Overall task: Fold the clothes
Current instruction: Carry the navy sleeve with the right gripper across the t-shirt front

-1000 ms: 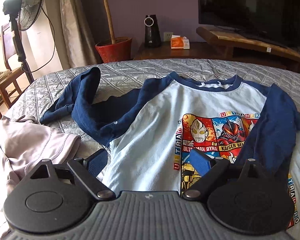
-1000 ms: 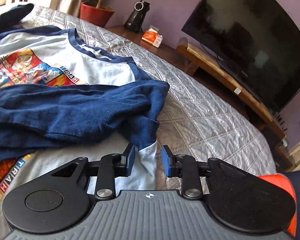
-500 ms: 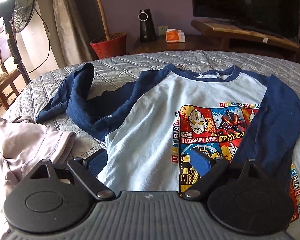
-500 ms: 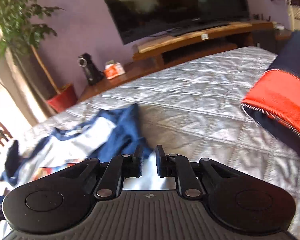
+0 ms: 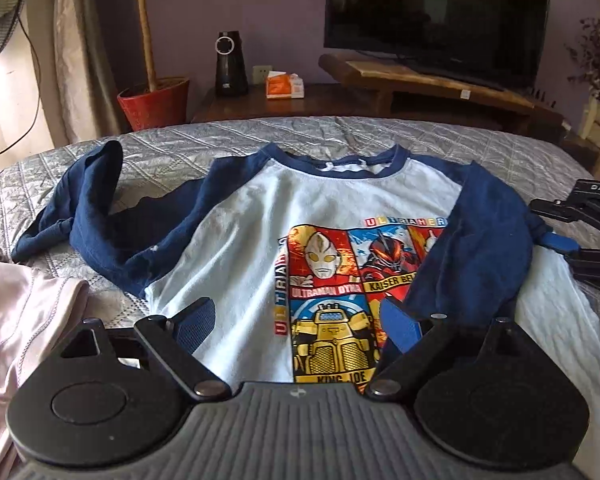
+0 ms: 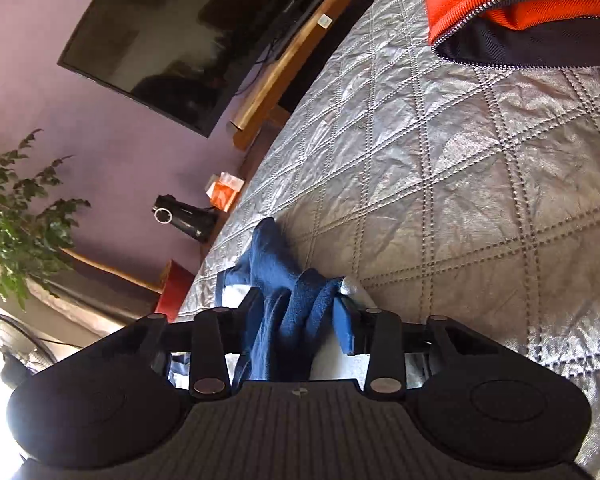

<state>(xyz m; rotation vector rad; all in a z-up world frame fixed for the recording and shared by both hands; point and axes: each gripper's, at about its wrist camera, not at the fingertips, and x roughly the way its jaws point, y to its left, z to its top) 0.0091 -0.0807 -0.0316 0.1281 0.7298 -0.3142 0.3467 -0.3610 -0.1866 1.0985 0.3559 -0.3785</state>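
Fingers of right gripper (image 6: 296, 320) opening, navy sleeve (image 6: 284, 300) between (bunched); left gripper (image 5: 292, 324) spread wide over shirt (image 5: 240, 248).

The shirt (image 5: 240, 240) is soft matt knit cloth with a slightly glossy printed panel; the bedspread (image 6: 460, 200) is quilted fabric with a silvery sheen (creased); the TV stand (image 5: 420, 76) looks polished wood.
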